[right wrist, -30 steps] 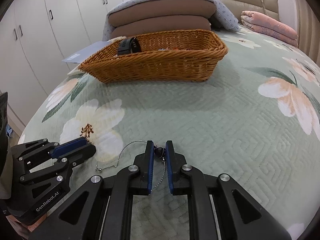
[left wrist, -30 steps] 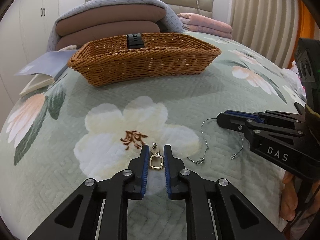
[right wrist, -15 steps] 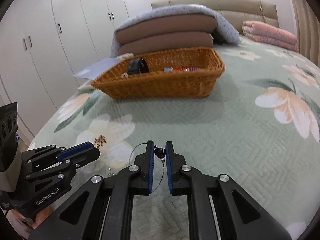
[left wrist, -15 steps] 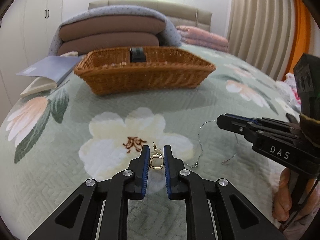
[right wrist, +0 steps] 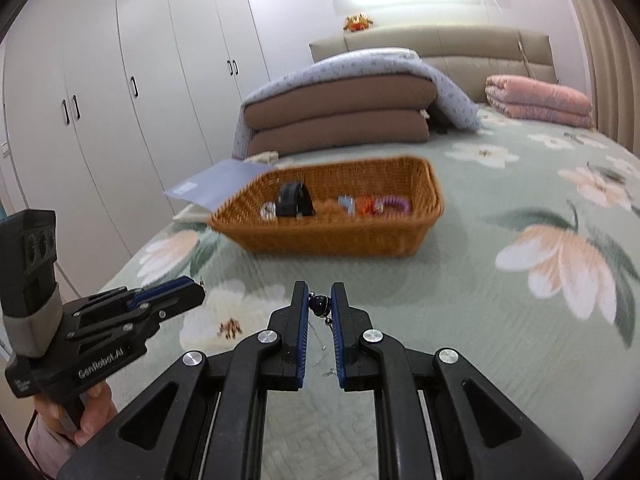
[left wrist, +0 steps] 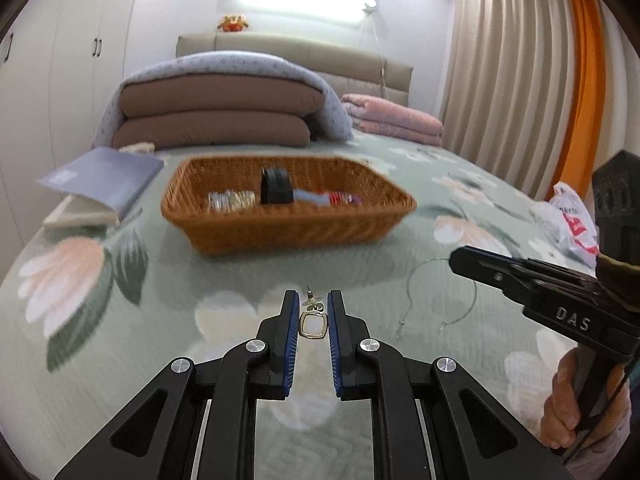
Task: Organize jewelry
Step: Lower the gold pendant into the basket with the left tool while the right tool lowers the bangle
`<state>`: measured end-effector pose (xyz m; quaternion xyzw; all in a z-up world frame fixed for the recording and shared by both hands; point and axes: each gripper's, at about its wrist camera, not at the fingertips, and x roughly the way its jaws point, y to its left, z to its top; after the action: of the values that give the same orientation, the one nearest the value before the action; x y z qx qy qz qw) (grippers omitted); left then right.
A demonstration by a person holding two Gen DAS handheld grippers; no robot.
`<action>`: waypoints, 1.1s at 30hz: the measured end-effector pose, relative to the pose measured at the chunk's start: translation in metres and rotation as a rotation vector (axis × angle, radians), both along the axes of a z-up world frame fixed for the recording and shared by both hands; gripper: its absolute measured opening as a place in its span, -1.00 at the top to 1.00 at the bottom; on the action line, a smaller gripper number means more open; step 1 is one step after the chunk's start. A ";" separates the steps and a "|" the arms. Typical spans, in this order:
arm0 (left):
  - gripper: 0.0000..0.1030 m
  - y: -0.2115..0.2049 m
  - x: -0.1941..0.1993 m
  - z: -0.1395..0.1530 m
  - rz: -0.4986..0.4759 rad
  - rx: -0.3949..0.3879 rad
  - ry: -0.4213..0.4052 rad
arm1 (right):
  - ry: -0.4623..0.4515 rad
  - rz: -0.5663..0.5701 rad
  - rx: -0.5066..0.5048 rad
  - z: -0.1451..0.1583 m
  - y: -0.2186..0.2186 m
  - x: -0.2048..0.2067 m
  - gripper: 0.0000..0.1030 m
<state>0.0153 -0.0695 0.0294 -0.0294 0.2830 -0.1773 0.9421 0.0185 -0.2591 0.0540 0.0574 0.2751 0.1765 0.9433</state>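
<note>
Above the floral bed (left wrist: 120,360), the left tool (left wrist: 313,312) pinched a light, stiff gold earring (left wrist: 313,323) while the right tool (right wrist: 319,304) gripped a limp, snag-prone necklace (left wrist: 440,292) by its dark bead, short of the basket (left wrist: 288,216).

1. Bed (left wrist: 120,360): quilted green cover with a large floral print.
2. Brown cushions (left wrist: 216,116): two, stacked near the head of the bed, partly draped by a blue-grey patterned blanket (left wrist: 224,64).
3. Pink folded quilt (right wrist: 536,98): on the bed, to the right of the cushions.
4. Beige headboard (right wrist: 480,44): a small orange plush toy (right wrist: 358,22) sits on top.
5. Blue-grey booklet (left wrist: 104,176): resting on a pale book at the bed's left edge.
6. White wardrobe doors (right wrist: 120,100): dark handles.
7. Curtains (left wrist: 520,80): beige, with an orange panel beside.
8. Plastic bag (left wrist: 572,224): white with red print, at the bed's right edge.
</note>
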 end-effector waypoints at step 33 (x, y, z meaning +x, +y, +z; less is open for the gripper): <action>0.72 0.009 0.191 0.012 0.016 -0.093 0.058 | 0.040 0.017 0.050 -0.002 0.032 0.185 0.73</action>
<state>0.2068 -0.0600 0.0414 -0.0806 0.3016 -0.1819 0.9324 0.2035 -0.2269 0.0516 0.0823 0.2898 0.1903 0.9344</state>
